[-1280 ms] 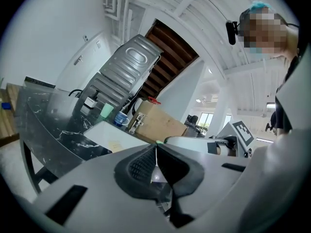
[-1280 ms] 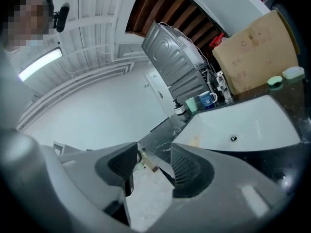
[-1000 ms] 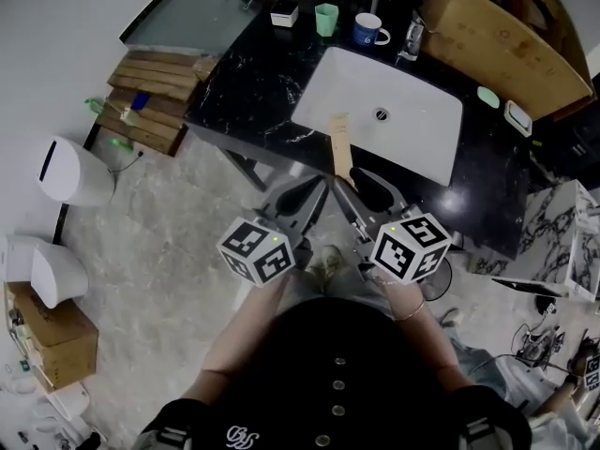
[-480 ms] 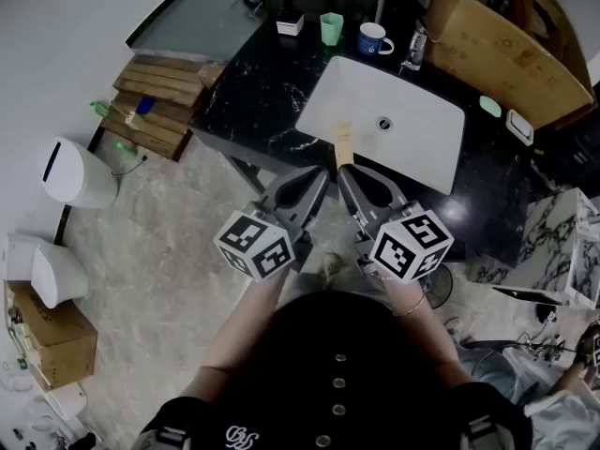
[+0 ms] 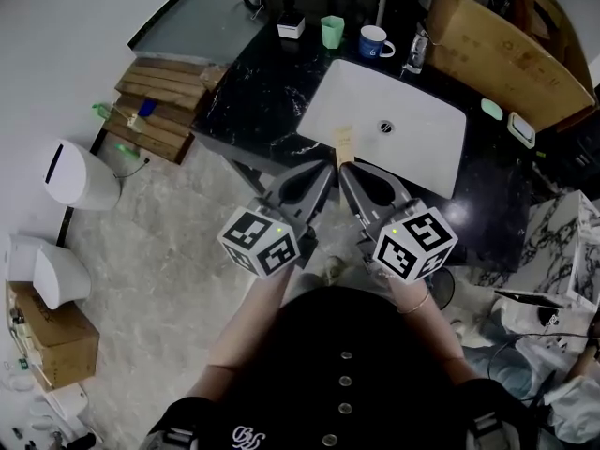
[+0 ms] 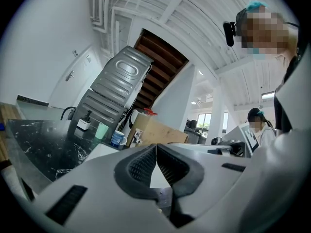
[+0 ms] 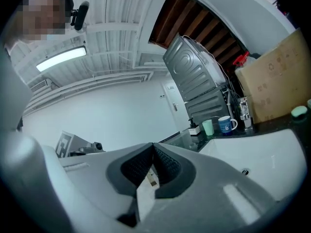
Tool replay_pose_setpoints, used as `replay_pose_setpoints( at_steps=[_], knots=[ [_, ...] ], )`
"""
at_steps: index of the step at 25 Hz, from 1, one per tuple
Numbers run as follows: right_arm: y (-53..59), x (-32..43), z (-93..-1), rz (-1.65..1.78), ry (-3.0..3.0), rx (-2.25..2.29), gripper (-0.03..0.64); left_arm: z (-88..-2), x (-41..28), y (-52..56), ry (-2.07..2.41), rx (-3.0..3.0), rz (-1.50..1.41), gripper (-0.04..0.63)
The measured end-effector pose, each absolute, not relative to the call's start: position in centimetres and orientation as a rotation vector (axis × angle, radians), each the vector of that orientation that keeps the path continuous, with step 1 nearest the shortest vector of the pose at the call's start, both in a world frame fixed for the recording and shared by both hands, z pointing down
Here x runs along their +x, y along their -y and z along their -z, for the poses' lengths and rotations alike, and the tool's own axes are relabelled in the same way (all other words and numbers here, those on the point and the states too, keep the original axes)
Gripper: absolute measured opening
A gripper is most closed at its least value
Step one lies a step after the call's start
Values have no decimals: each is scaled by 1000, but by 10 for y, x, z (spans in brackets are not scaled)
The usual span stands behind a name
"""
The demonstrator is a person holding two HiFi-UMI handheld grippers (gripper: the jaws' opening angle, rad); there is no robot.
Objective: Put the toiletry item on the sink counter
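A flat tan toiletry item (image 5: 344,145) sticks out forward from my right gripper (image 5: 344,169), over the front rim of the white sink basin (image 5: 412,111). The right jaws have just been closing and now pinch it. In the right gripper view the item shows as a pale strip (image 7: 148,184) between the pads of the right gripper (image 7: 153,148). My left gripper (image 5: 323,172) is close beside it on the left. Its jaws (image 6: 155,147) meet at the tips, and I see nothing clearly held in them. The black marble counter (image 5: 253,92) lies ahead.
At the counter's back stand a soap dispenser (image 5: 292,24), a green cup (image 5: 331,31), a blue mug (image 5: 375,40) and the faucet (image 5: 412,52). A cardboard box (image 5: 497,45) fills the right rear. A wooden pallet (image 5: 159,111) and a white bin (image 5: 80,172) sit on the floor at left.
The right jaws stood wide around the tan item a second ago and have closed onto it. Both grippers rose a little and stay side by side. Less of the item shows beyond the tips.
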State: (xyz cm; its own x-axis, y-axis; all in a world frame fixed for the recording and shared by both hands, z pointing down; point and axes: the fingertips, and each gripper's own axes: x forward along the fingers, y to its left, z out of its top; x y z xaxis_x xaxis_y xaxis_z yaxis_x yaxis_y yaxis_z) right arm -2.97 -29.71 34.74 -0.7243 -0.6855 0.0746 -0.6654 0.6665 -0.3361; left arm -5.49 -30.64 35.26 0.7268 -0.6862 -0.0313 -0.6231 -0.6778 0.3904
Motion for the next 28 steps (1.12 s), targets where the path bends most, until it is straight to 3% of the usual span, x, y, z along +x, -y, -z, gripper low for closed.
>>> replay_pose_setpoints(
  at_steps=[28],
  knots=[
    [308,-26,-364,485,-2929,-1152,3,-358,-53,317,1043,2552,244,12]
  ],
)
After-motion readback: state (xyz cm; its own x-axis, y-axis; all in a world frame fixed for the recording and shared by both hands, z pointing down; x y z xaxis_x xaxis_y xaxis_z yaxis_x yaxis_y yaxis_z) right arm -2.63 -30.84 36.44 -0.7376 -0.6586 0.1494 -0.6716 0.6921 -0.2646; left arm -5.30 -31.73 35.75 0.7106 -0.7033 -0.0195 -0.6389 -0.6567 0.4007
